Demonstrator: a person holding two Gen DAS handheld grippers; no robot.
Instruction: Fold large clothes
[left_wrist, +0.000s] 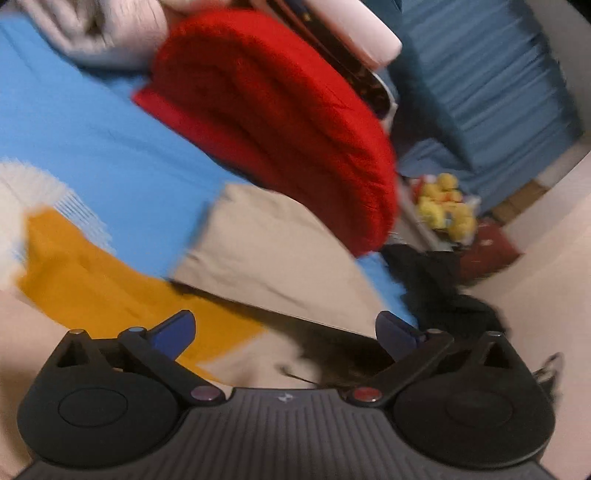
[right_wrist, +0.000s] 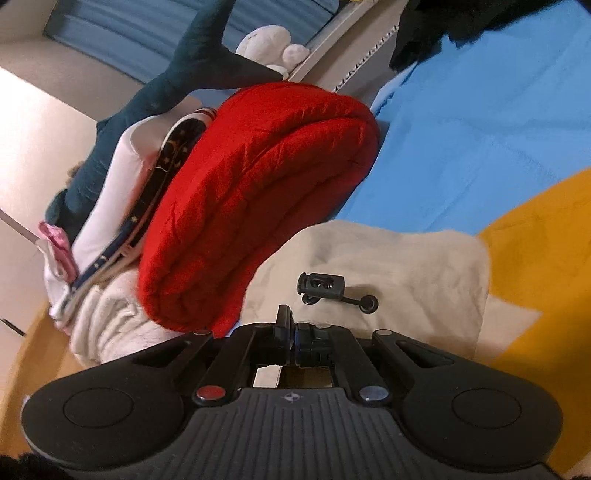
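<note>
While the right gripper (right_wrist: 293, 334) sits clamped tight, apparently on the near edge of the cream garment (right_wrist: 369, 258), the left gripper (left_wrist: 284, 332) hovers spread wide and empty above it. Beyond lie the blue sheet (right_wrist: 461, 147) and red folded blanket (right_wrist: 258, 192). Likely step: securing corners; next, the left must pinch its own edge.
</note>
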